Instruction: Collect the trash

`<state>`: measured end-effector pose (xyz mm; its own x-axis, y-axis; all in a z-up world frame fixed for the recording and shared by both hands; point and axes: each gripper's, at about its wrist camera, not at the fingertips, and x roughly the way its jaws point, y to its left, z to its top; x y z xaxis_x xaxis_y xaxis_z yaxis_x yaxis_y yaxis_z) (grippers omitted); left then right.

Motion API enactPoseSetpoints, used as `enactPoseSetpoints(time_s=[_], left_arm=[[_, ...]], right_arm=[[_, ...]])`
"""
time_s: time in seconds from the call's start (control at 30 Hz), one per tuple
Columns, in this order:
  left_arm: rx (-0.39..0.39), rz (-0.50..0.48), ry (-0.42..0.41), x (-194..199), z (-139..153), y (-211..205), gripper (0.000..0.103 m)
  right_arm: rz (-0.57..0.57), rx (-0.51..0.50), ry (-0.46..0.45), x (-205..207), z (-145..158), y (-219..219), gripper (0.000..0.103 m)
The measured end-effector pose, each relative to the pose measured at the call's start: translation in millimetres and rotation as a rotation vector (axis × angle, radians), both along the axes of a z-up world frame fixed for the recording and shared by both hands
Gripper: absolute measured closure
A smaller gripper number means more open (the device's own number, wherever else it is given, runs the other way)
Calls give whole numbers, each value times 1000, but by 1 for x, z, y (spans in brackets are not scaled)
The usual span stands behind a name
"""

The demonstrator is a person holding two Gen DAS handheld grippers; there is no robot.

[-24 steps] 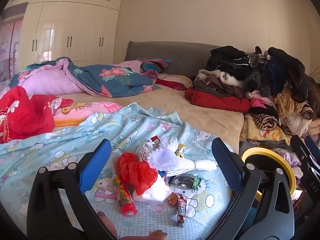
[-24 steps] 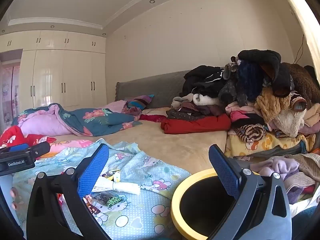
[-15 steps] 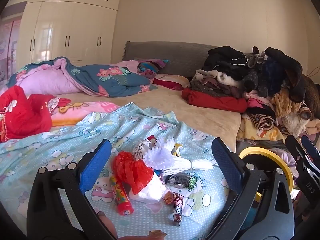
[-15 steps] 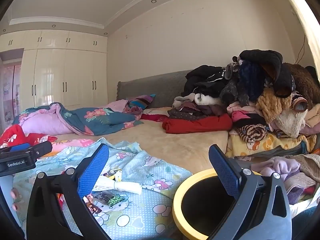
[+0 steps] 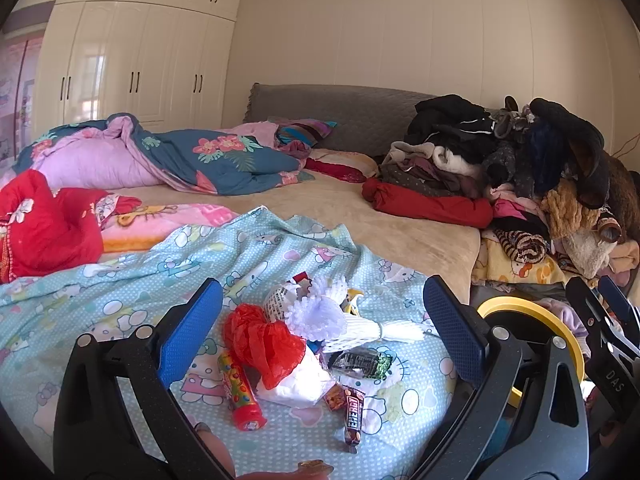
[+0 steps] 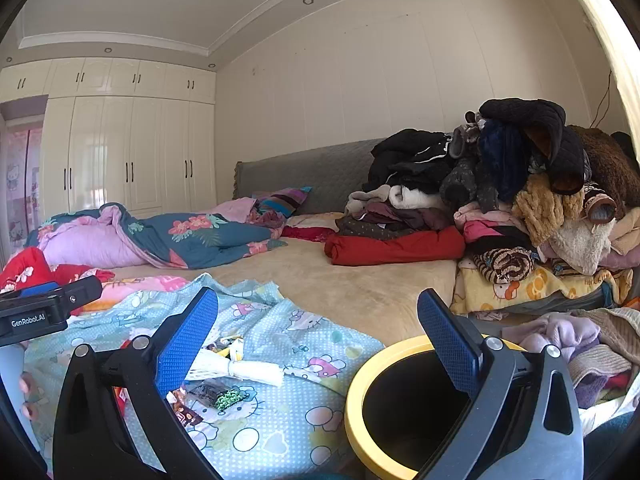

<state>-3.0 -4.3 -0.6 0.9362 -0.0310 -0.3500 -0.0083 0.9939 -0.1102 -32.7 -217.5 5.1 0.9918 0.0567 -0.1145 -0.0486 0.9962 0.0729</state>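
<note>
Trash (image 5: 304,344) is lying heaped near the bed's front edge, beside the bin (image 6: 362,376); both grippers, left gripper (image 5: 322,332) and right gripper (image 6: 318,340), are gaping empty; loose wrappers are risking scattering.

a small heap of trash lay on my blue cartoon sheet: a crumpled red net (image 5: 262,344), white foam fruit netting (image 5: 372,330), a candy tube (image 5: 242,396) lying flat, a dark snack packet (image 5: 358,362) and a chocolate bar (image 5: 354,412). the yellow-rimmed bin (image 6: 400,404) stood upright beside the bed, open.
</note>
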Motion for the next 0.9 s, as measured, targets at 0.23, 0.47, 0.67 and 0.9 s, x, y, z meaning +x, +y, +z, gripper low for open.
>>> enactPoseSetpoints(time_s=[0.23,0.47,0.67,0.9], left_arm=[[0,-2,3,0,1,0,11],[-1,-1,3,0,0,1,11],[-1,1,2,0,0,1,11],[-4,-2,5,1,-1,2,11]], right_arm=[[-1,-4,-2,1,-4,2,6],[1,-5,1,1,-5,3,6],[3,-4,2,1,-6,3,6],[5,-4,3,2,-6,4,6]])
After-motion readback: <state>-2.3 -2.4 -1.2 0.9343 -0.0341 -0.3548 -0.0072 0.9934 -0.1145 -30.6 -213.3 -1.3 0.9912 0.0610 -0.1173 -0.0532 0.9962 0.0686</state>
